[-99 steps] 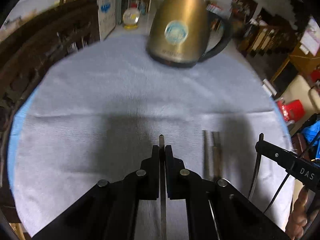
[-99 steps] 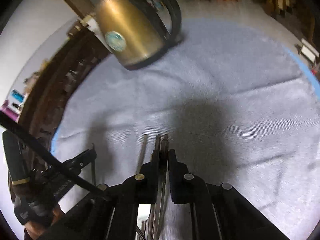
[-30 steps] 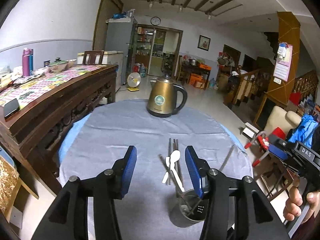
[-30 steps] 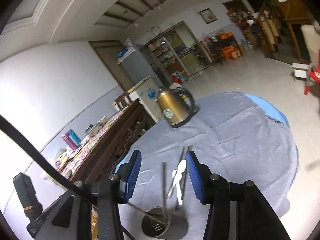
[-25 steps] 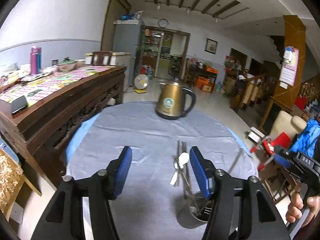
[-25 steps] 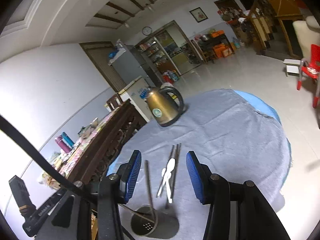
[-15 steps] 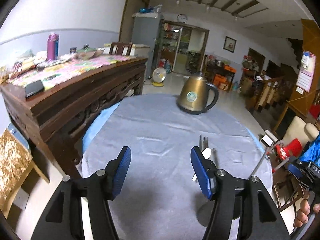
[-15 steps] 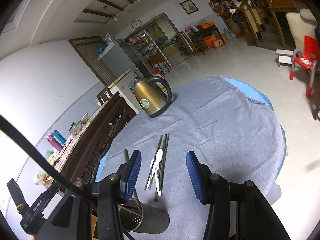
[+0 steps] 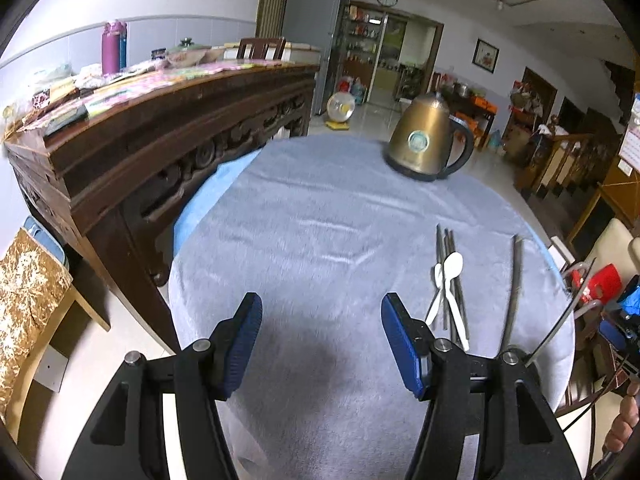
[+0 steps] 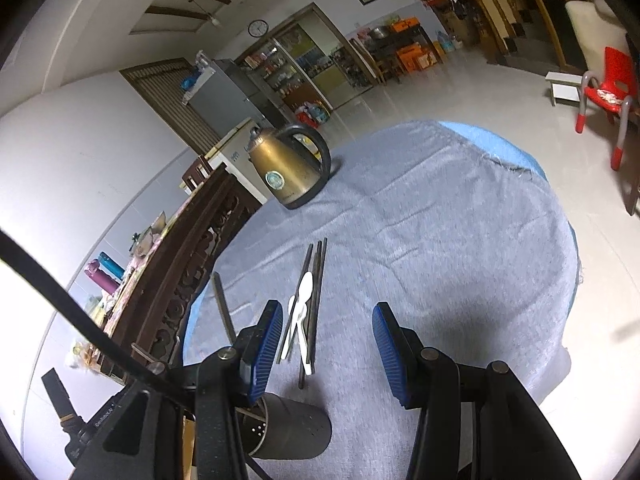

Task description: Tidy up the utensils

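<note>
Two white spoons and several dark chopsticks lie together on the grey tablecloth; they also show in the right wrist view. A dark metal utensil holder lies near the table's front edge, with long utensils sticking out of it; these also show in the left wrist view. My left gripper is open and empty, left of the spoons. My right gripper is open and empty above the holder.
A brass kettle stands at the far side of the round table. A carved dark wooden sideboard runs along the left. A red chair stands on the tiled floor to the right.
Both grippers, shut on utensils 3.3 s ago, are open and raised. Over the last second the left view swung left, moving the spoons and holder rightward; the right view tilted down.
</note>
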Tool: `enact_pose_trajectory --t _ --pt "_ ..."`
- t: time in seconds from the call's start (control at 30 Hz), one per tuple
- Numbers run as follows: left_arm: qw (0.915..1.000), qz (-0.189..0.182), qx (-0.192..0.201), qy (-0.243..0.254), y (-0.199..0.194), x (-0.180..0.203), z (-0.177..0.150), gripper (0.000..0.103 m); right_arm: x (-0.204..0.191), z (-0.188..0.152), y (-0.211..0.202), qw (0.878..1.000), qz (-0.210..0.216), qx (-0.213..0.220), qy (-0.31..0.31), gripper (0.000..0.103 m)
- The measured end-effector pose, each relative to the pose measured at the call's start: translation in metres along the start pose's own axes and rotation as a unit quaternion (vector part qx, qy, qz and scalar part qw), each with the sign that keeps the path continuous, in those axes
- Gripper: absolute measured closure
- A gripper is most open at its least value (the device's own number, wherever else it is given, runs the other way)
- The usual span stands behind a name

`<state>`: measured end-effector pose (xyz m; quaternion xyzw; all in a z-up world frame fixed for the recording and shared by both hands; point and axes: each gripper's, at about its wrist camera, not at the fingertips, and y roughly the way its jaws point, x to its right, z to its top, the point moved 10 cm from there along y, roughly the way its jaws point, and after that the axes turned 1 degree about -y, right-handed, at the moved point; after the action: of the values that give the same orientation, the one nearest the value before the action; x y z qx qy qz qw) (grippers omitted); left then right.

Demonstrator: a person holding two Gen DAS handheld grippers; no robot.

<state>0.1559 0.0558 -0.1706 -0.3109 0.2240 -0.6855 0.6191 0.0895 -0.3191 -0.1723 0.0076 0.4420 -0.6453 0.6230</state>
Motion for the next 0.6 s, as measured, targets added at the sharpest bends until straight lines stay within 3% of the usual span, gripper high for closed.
enact_pose_trajectory --t 0.4,0.6 --pt "0.9977 0.012 -0.066 0.004 0.067 -0.009 -0.028 0.040 0.024 -0.019 0.044 0.999 -0.010 -0.049 0.020 0.056" --pt "0.9972 -0.001 -0.069 0.029 0.105 0.009 -0.020 0.040 0.039 -0.027 0.076 0.996 -0.016 -0.080 0.036 0.057"
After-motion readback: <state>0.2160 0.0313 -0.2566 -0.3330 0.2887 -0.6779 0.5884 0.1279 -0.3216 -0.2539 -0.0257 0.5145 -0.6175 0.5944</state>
